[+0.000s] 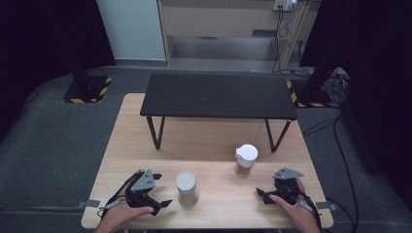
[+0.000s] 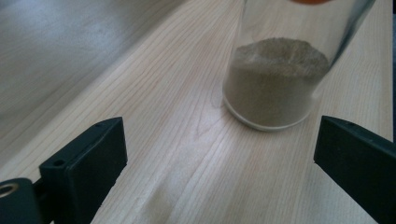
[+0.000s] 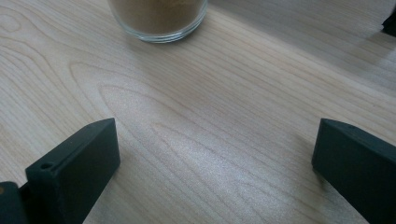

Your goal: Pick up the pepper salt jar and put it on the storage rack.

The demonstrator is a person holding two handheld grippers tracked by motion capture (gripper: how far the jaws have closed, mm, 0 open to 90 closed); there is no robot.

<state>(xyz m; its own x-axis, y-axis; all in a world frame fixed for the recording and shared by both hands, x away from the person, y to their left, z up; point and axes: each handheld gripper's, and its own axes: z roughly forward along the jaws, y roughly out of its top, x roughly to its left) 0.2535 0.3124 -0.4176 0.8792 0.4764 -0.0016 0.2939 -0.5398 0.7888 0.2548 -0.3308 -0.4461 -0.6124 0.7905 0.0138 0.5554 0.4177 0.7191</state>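
I have the wooden bench [image 1: 145,141] in front of me, and I place everything else from the near jar that stands on it. The biggest thing on the bench is the black raised shelf [image 1: 218,94] on thin legs, well beyond the near jar, across the far half of the bench.

The near jar [image 1: 186,188] is a clear glass with a pale round lid, upright near the front edge. In the left gripper view I see it [image 2: 275,84] part filled with a tan powder, and its base sits flat on the wood. A 2nd jar [image 1: 245,160] with a white lid stands to the right of the near jar and a little farther back, apart from it. In the right gripper view its glass base [image 3: 159,18] shows brown powder inside.

My left tongs [image 1: 163,204] are just to the left of the near jar, low over the bench, not touching it. They are spread wide with nothing between them, and the jar stands ahead of the gap in the left gripper view [image 2: 219,163].

My right tongs [image 1: 262,195] are well to the right of the near jar, in front of the 2nd jar. They are also spread wide over bare wood [image 3: 215,163].
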